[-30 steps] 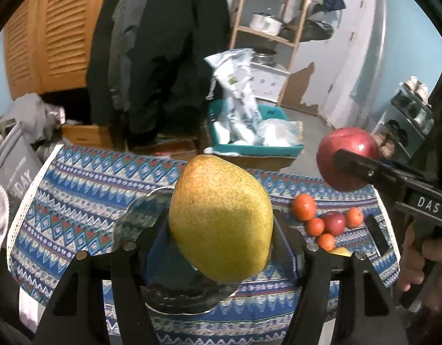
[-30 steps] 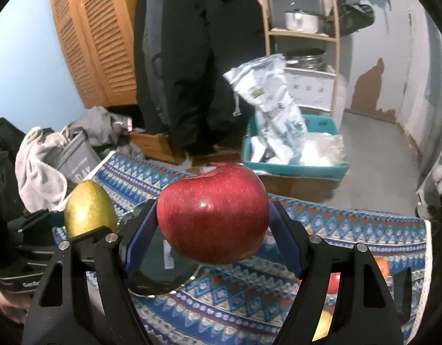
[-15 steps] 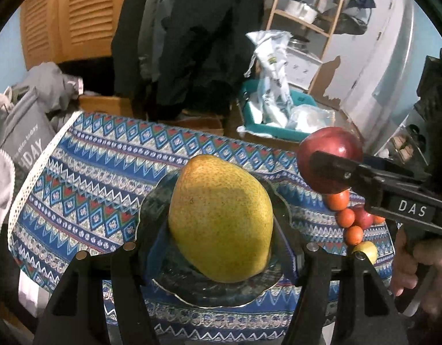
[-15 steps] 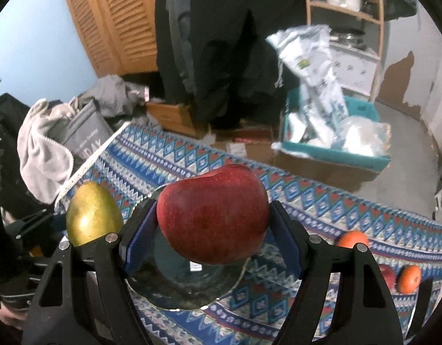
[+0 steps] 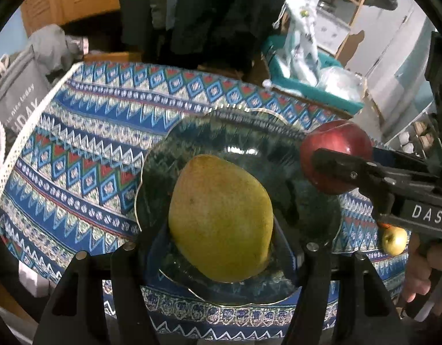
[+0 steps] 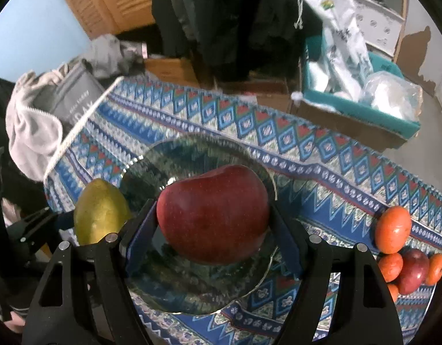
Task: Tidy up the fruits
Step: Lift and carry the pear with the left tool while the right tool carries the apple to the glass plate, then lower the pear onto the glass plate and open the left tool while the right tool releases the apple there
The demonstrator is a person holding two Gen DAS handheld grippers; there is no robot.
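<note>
My left gripper [image 5: 221,247] is shut on a yellow-green pear [image 5: 221,218] and holds it over the near part of a dark green glass plate [image 5: 235,143]. My right gripper [image 6: 213,235] is shut on a red apple [image 6: 213,212] and holds it over the same plate [image 6: 169,166]. In the left wrist view the apple [image 5: 339,146] hangs over the plate's right rim. In the right wrist view the pear [image 6: 98,212] shows at the plate's left edge.
The plate lies on a blue patterned tablecloth [image 5: 91,132]. Several small orange fruits [image 6: 393,230] and a small red apple [image 6: 413,270] lie at the cloth's right end, with a small yellow fruit [image 5: 393,240]. A teal box with bags [image 6: 365,86] stands behind the table.
Both grippers have moved forward and down toward the plate with their fruit. The plate now fills the middle of both views.
</note>
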